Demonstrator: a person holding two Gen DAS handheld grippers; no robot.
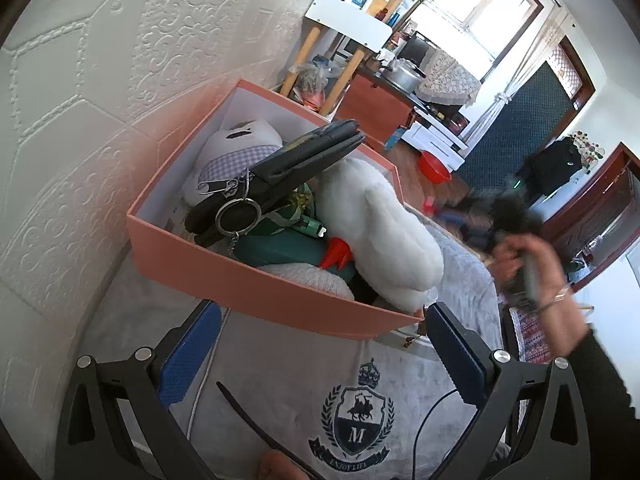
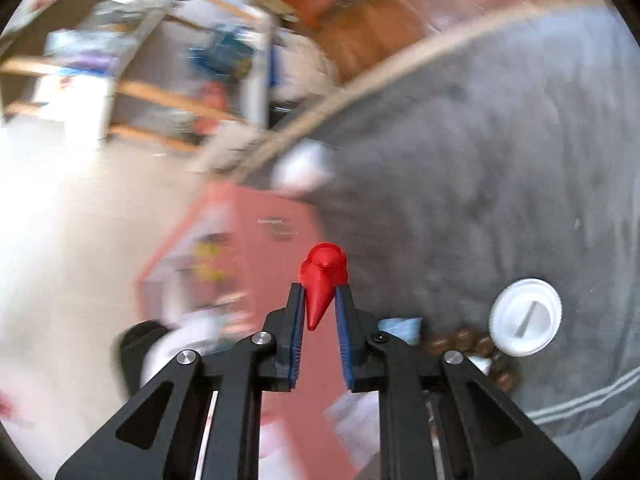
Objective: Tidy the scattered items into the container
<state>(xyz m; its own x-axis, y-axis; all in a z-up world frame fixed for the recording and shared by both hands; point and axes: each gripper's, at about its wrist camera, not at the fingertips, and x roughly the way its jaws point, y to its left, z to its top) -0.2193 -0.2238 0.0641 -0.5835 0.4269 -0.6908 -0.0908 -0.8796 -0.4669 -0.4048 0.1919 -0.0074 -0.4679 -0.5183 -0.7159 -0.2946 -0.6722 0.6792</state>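
A pink box (image 1: 248, 280) stands on the grey blanket against the wall, full of items: a black wallet with a key ring (image 1: 288, 172), a white plush toy (image 1: 380, 232), a checked plush (image 1: 236, 156), a teal case (image 1: 276, 248) and a red piece (image 1: 338, 254). My left gripper (image 1: 320, 344) is open and empty just in front of the box's near wall. My right gripper (image 2: 320, 304) is shut on a red cone-shaped toy (image 2: 322, 280), held above the blurred pink box (image 2: 280, 248). A white round lid (image 2: 526, 322) and brown beads (image 2: 476, 350) lie on the blanket.
A black strap (image 1: 260, 420) and a thin black cable (image 1: 432, 412) lie on the crest-printed grey blanket (image 1: 356, 420). A hand holding the other gripper (image 1: 524, 256) is blurred at right. Shelves (image 1: 352, 28), a stove area and a red basin (image 1: 434, 168) lie beyond.
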